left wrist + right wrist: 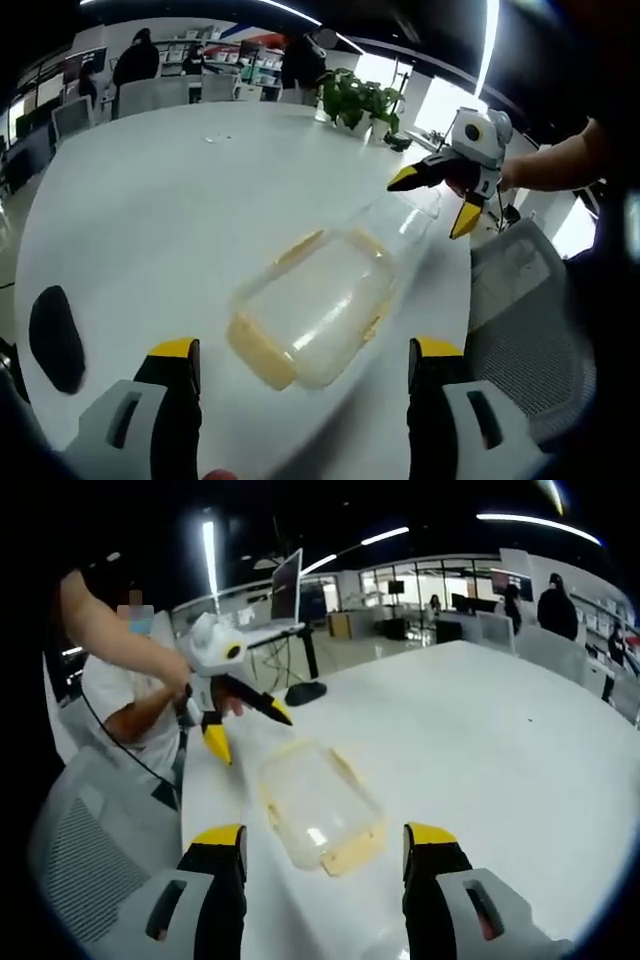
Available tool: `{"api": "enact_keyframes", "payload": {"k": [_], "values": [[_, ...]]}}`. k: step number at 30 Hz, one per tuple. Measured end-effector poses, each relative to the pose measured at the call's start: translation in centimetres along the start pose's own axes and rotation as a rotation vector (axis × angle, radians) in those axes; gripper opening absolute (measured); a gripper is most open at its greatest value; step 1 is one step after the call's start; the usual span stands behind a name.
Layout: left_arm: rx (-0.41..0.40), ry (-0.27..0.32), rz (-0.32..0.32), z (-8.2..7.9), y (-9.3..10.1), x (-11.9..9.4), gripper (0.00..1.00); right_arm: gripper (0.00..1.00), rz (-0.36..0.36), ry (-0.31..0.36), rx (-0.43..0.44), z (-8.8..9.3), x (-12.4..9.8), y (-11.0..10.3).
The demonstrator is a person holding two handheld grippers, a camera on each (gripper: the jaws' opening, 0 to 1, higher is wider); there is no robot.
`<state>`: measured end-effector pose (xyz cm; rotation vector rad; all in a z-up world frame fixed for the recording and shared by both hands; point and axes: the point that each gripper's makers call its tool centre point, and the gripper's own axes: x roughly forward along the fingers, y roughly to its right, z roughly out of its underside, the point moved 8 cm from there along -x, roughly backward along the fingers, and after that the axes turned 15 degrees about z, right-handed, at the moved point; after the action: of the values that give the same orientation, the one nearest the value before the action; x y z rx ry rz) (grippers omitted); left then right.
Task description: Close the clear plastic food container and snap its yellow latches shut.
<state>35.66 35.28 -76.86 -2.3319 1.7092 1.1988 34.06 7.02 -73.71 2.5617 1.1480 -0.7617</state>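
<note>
1. While the clear container (318,310) is lying on the white table (150,200), the left gripper (302,365) is being held spread just short of it; the right gripper (440,200) is being held spread beyond it.
2. Seen from the right gripper view, the container (318,805) is being framed by the spread right gripper (322,852), with the left gripper (245,730) being held spread at its far end.

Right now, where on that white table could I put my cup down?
Most of the table is bare: the wide stretch between the container and the plant. It is crowded only around the container, with a claw at its far end.
</note>
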Motion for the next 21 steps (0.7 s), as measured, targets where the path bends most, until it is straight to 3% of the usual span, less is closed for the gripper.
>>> {"api": "enact_keyframes", "payload": {"k": [21], "values": [[0.1,-0.136,0.052,-0.3,-1.2,0.7,0.86,0.6,-0.03,-0.058,-0.085,0.1,1.4,0.3]]}}
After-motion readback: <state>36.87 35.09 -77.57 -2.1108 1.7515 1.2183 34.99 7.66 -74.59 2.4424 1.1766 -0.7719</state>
